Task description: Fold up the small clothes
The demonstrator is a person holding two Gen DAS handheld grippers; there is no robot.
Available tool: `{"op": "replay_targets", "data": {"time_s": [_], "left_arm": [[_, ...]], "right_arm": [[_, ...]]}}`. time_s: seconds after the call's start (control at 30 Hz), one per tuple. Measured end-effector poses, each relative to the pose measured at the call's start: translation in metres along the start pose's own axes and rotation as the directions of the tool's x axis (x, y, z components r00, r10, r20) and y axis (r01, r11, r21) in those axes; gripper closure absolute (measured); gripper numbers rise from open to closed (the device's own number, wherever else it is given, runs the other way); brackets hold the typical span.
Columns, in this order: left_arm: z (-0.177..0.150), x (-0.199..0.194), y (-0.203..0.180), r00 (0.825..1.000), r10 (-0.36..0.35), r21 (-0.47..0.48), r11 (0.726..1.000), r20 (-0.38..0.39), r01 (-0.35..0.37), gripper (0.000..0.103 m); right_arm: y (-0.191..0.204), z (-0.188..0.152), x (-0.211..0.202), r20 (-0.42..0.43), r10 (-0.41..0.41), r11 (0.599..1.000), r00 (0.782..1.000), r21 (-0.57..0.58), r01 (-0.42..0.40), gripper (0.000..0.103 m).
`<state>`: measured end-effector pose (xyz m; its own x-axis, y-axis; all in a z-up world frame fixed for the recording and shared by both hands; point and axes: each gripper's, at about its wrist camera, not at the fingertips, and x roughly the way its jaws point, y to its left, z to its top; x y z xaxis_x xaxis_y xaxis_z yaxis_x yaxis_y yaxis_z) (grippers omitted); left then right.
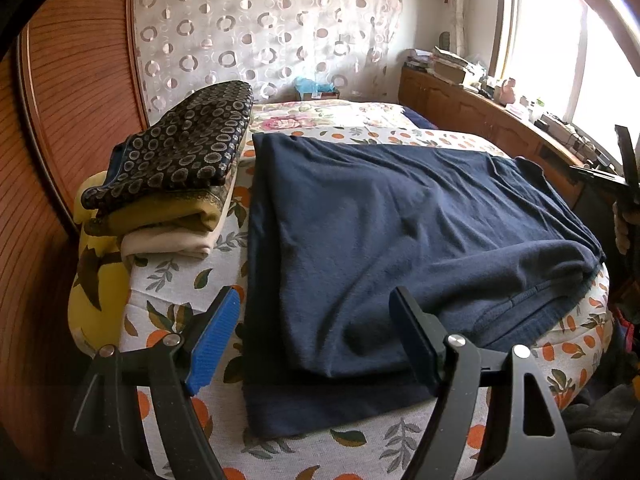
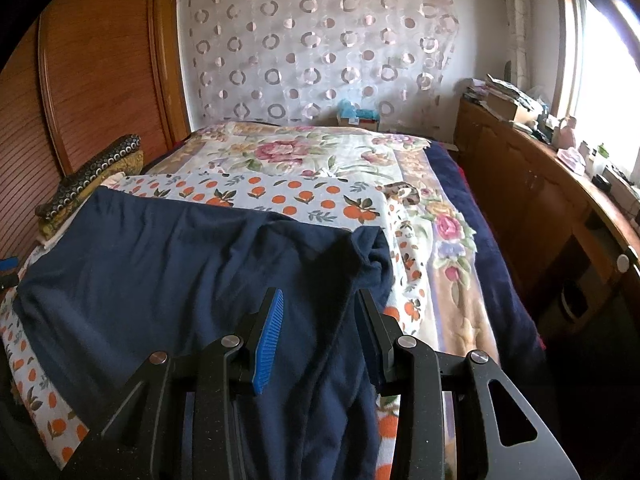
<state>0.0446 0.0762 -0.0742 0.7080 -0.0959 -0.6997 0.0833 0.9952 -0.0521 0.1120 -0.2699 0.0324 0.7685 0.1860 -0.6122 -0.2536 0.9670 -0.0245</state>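
Your left gripper (image 1: 316, 328) hangs with its jaws wide apart over the near edge of the navy shirt (image 1: 400, 240), gripping nothing, though the right-hand jaw sits against the folded cloth and the blue pad (image 1: 212, 344) of the other jaw hangs over the bare orange-print cover (image 1: 168, 280) just beside the shirt's left edge. The shirt lies spread on that cover, partly folded, with an upper layer doubled over a lower one that juts out at the near edge. Your right gripper (image 2: 320, 328) also has its jaws parted, and a fold of the same shirt runs up between them; the cloth lies loose in the gap, so you are not pinching it. From the right wrist view the shirt's far right corner (image 2: 372, 248) is bunched and rumpled, close to the edge of the orange-print cover where the floral bedspread (image 2: 288, 148) begins. To your left, just beside the shirt, a stack of folded clothes (image 1: 176, 184) sits with a dark ring-patterned piece (image 1: 188, 140) on top, then an olive one, then a cream one. A wooden cabinet (image 2: 540, 208) cluttered on top runs along the right under the window (image 1: 552, 40), and a curtain with ring motifs (image 2: 320, 48) hangs on the far wall
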Motion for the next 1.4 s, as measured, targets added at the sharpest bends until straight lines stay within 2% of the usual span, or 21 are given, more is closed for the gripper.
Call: {"op": "replay_targets", "data": {"time_s": [0.33,0.4,0.57,0.73,0.9,1.0,1.1,1.2,1.27,1.3,1.37,1.4], "left_arm": [[-0.006,0.011,0.002,1.000,0.002,-0.013,1.000,-0.023,-0.002,0.025],[-0.008,0.015,0.004,0.999,0.002,-0.023,1.000,-0.033,-0.003,0.025],[-0.013,0.025,0.008,0.998,0.003,-0.030,1.000,-0.062,-0.005,0.025],[-0.017,0.032,0.009,0.996,0.000,-0.035,0.999,-0.086,-0.003,0.025],[-0.018,0.036,0.007,0.996,0.013,-0.020,1.000,-0.090,-0.015,0.025],[-0.018,0.036,0.008,0.996,0.013,-0.017,1.000,-0.090,-0.015,0.025],[-0.018,0.036,0.008,0.996,0.013,-0.014,1.000,-0.088,-0.015,0.025],[-0.019,0.037,0.008,0.996,0.017,-0.015,1.000,-0.083,-0.018,0.025],[-0.018,0.037,0.007,0.996,0.019,-0.013,1.000,-0.084,-0.021,0.025],[-0.018,0.037,0.007,0.996,0.022,-0.010,1.000,-0.086,-0.023,0.024],[-0.017,0.038,0.007,0.996,0.022,-0.008,1.000,-0.089,-0.023,0.024],[-0.017,0.038,0.007,0.996,0.021,-0.010,1.000,-0.089,-0.022,0.024]], "right_arm": [[-0.012,0.025,0.024,-0.050,-0.007,1.000,0.999,0.005,0.007,0.065],[-0.017,0.035,0.033,-0.063,-0.017,1.000,0.998,0.016,0.018,0.073],[-0.026,0.056,0.060,-0.111,0.005,0.998,0.994,0.063,0.002,0.076],[-0.022,0.067,0.092,-0.192,-0.011,0.998,0.981,0.055,0.022,0.077],[-0.022,0.071,0.115,-0.259,-0.069,0.996,0.963,0.039,0.082,0.092],[-0.026,0.077,0.117,-0.256,-0.067,0.995,0.964,0.050,0.082,0.100],[-0.031,0.083,0.113,-0.234,-0.067,0.994,0.970,0.066,0.085,0.101],[-0.049,0.085,0.093,-0.151,-0.143,0.974,0.978,0.151,0.166,0.102],[-0.065,0.083,0.087,-0.141,-0.172,0.954,0.975,0.221,0.201,0.101],[-0.067,0.082,0.088,-0.151,-0.171,0.954,0.974,0.221,0.202,0.102],[-0.064,0.080,0.086,-0.148,-0.250,0.947,0.957,0.170,0.274,0.101],[-0.064,0.079,0.084,-0.143,-0.245,0.947,0.959,0.175,0.268,0.101]]}}
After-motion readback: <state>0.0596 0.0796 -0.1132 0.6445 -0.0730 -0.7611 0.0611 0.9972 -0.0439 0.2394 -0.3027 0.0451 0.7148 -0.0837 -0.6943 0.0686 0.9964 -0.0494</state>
